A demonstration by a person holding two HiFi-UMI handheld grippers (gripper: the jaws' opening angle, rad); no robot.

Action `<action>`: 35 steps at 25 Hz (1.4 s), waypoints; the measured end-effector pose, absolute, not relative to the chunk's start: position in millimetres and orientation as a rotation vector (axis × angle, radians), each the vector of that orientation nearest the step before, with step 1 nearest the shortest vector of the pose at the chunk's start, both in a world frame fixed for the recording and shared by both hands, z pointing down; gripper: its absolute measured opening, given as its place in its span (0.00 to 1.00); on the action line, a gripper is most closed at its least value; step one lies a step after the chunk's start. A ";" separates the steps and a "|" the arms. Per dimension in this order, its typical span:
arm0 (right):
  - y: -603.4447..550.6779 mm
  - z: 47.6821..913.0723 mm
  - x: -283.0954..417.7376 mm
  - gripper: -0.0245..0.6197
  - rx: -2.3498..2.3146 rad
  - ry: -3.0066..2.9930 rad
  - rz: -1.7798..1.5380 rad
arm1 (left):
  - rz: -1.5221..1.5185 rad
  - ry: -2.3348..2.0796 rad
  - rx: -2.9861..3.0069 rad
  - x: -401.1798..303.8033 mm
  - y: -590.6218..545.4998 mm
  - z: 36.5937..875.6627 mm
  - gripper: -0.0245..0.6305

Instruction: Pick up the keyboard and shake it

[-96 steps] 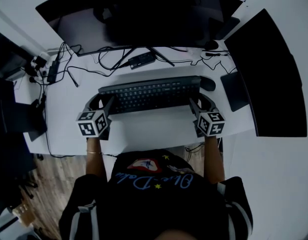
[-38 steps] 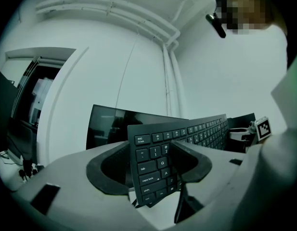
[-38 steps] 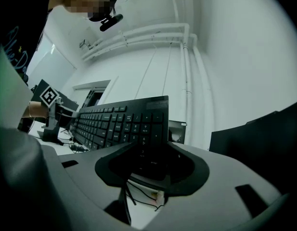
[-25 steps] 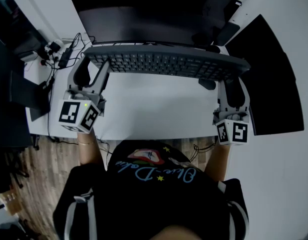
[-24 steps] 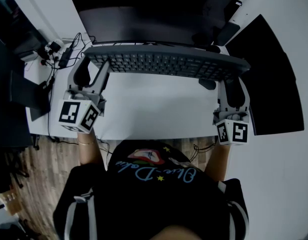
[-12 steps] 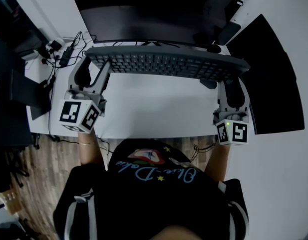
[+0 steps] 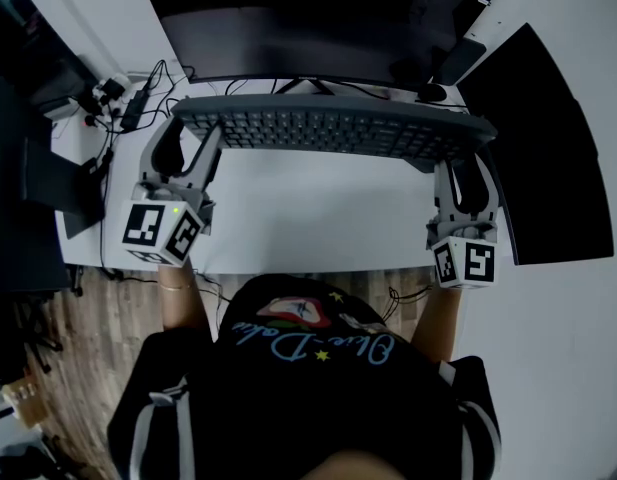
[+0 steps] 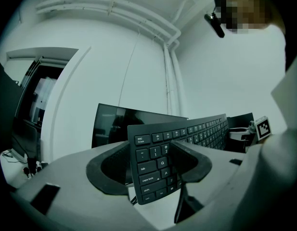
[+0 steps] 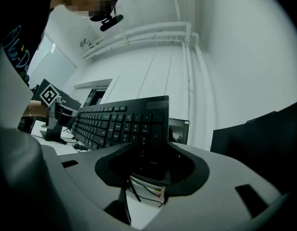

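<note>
The long black keyboard (image 7: 328,128) hangs level in the air above the white desk (image 7: 308,218), just in front of the big monitor. My left gripper (image 7: 184,136) is shut on its left end, and the left gripper view shows the pads either side of the keys near the esc corner (image 8: 148,160). My right gripper (image 7: 465,160) is shut on the right end, clamping the number pad (image 9: 150,160). In both gripper views the keyboard (image 8: 196,131) stretches away toward the other gripper. The keyboard (image 9: 109,121) stands with its keys facing the person.
A wide dark monitor (image 7: 308,18) stands at the back of the desk, and a second dark screen (image 7: 533,148) at the right. A black mouse (image 7: 420,165) peeks out under the keyboard's right end. Cables and a power strip (image 7: 128,103) lie back left, a laptop (image 7: 38,183) at the left.
In the earliest frame the keyboard lay on the desk with both grippers at its ends; now it is held up before the monitor. Over the last second it has hardly moved.
</note>
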State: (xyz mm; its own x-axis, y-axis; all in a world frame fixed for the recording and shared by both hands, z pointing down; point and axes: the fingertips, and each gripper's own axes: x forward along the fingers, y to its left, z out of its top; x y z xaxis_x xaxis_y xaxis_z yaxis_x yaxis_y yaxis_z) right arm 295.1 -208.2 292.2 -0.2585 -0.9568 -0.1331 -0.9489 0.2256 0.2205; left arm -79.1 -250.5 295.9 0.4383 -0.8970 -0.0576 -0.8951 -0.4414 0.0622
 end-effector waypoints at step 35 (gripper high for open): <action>-210.7 321.2 299.4 0.31 1.896 -2.385 -0.430 | -0.060 -1.589 2.586 -73.8 -259.1 336.3 0.41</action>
